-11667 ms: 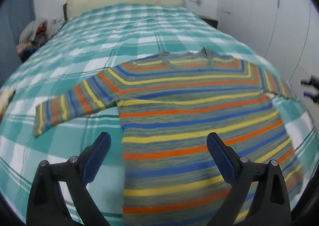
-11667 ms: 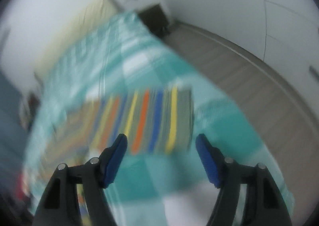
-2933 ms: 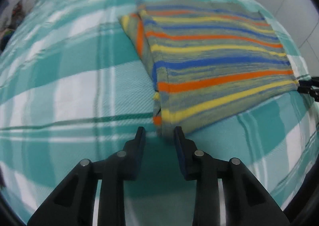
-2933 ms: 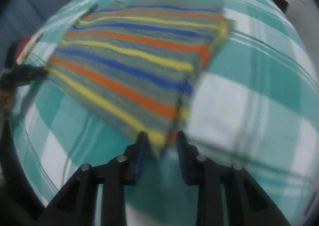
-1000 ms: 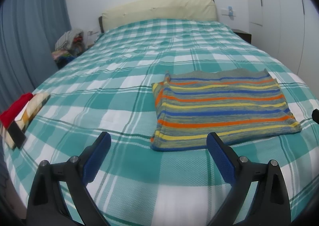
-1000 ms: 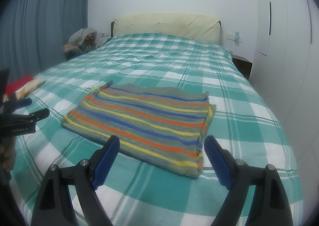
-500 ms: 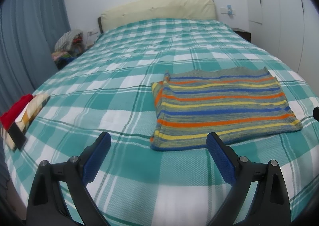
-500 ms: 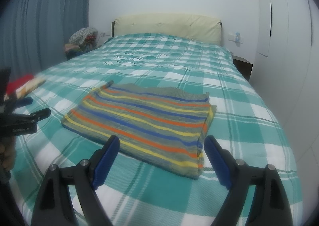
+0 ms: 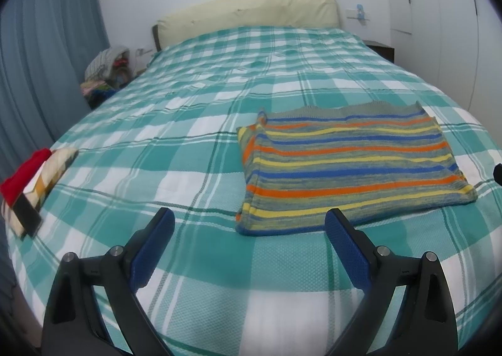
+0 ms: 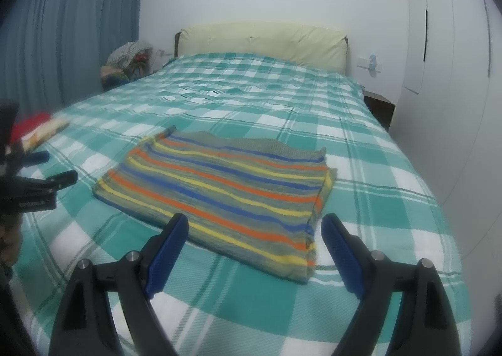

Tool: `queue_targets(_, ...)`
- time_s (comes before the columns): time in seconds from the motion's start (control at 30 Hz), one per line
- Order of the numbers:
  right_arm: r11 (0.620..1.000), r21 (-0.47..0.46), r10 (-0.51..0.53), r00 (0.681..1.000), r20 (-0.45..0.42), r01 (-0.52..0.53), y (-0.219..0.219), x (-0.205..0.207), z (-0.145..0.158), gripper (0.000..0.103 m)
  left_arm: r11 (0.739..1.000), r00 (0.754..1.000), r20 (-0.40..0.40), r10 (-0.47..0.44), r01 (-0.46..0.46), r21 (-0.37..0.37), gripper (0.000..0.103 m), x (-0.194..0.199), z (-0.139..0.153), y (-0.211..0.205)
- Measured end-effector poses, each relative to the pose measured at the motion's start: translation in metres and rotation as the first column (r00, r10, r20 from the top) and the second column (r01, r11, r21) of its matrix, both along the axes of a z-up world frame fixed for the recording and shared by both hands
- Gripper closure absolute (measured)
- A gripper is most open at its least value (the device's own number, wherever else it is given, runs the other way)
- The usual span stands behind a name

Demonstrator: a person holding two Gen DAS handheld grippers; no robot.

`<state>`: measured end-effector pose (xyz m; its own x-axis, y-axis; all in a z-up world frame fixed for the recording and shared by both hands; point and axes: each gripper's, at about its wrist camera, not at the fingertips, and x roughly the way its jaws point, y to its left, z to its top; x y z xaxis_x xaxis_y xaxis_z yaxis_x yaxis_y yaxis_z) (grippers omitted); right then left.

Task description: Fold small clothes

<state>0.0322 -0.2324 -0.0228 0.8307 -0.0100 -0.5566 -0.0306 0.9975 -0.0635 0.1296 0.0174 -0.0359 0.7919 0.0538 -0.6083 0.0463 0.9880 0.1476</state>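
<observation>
A striped sweater [image 9: 351, 167] in blue, orange, yellow and grey lies folded into a flat rectangle on the bed; it also shows in the right wrist view [image 10: 226, 196]. My left gripper [image 9: 249, 249] is open and empty, held above the bedspread short of the sweater's near left corner. My right gripper [image 10: 254, 249] is open and empty, held above the sweater's near right edge. The left gripper also shows at the left edge of the right wrist view [image 10: 47, 174].
The bed [image 9: 194, 123] has a teal and white plaid cover and a cream headboard [image 9: 248, 17]. A folded stack with red on top [image 9: 28, 180] lies at the bed's left edge. A heap of clothes [image 9: 106, 73] sits beside blue curtains. White wardrobes [image 10: 455, 42] stand on the right.
Over the whole span the spread sweater became a folded rectangle and both grippers let go and drew back. In the last second both views barely shifted.
</observation>
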Motion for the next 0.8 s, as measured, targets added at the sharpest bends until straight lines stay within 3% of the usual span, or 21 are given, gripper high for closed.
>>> queue_targets(0.4, 0.966, -0.166, -0.205, 0.978, -0.030, 0.197, -0.027, 0.009, -0.001, 0.017, 0.999, 0.999, -0.037, -0.003, 0.004, 0.032, 0.006, 0.007, -0.015, -0.007)
queue_targets(0.8, 0.953, -0.205, -0.238, 0.969, -0.061, 0.221, -0.037, 0.016, -0.007, 0.017, 0.999, 0.999, -0.038, -0.015, 0.017, 0.043, 0.006, 0.006, -0.017, -0.011)
